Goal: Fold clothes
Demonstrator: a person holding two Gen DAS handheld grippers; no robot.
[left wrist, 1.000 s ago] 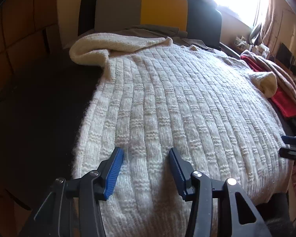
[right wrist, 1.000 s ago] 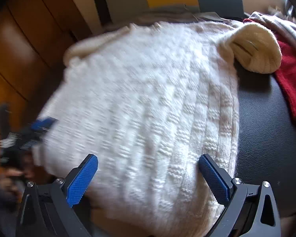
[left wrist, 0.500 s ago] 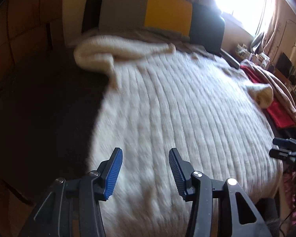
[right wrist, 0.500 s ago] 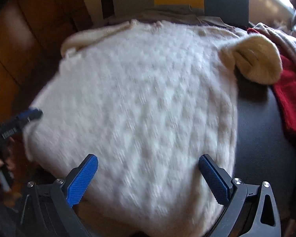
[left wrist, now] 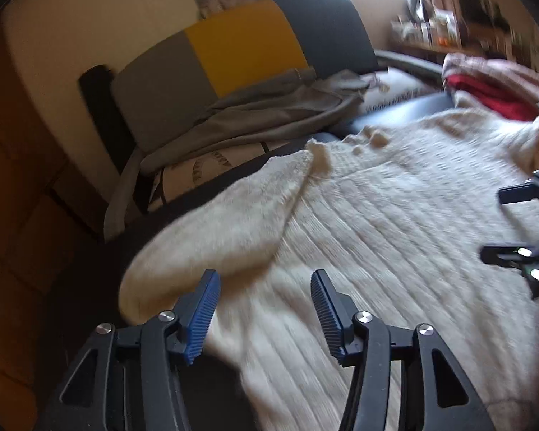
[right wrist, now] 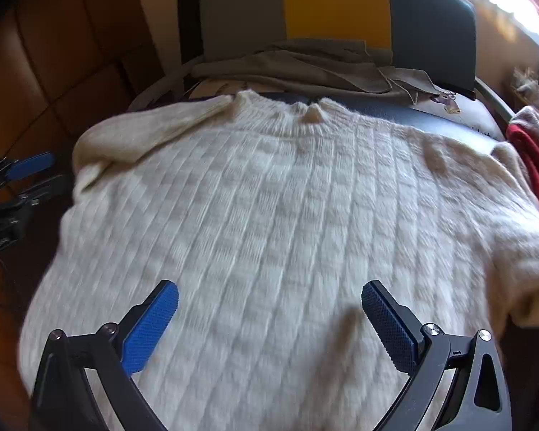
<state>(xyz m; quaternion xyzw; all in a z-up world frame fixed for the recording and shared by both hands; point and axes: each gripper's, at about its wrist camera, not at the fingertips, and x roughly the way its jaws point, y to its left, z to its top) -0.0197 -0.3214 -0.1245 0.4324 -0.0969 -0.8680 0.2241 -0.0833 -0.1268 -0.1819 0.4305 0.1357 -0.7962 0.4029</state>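
Both tongs were released and carried nothing: the left gripper [left wrist: 266,309] hung above the near edge of the cream knit sweater [right wrist: 269,222], its jaws having just been opening with only air between them, and the right gripper [right wrist: 269,319] stood spread wide over the sweater's lower body. That sweater lay flat, neckline toward the far side, on a dark padded surface [right wrist: 449,118]. Its left sleeve [left wrist: 219,226] was folded in over the chest, close ahead of the left tongs; the other sleeve end [right wrist: 521,280] bulged at the right edge. Beyond the neckline lay a grey garment [right wrist: 305,68] against a grey, yellow and blue cushion [right wrist: 337,3], and a red garment [right wrist: 535,165] sat just beside the sweater on the right. Judged from this, the step in hand was squaring the sleeves; it would go best if each jaw pinched only the sleeve's knit near the cuff, lifted low, and laid it straight along the body without dragging the layer beneath
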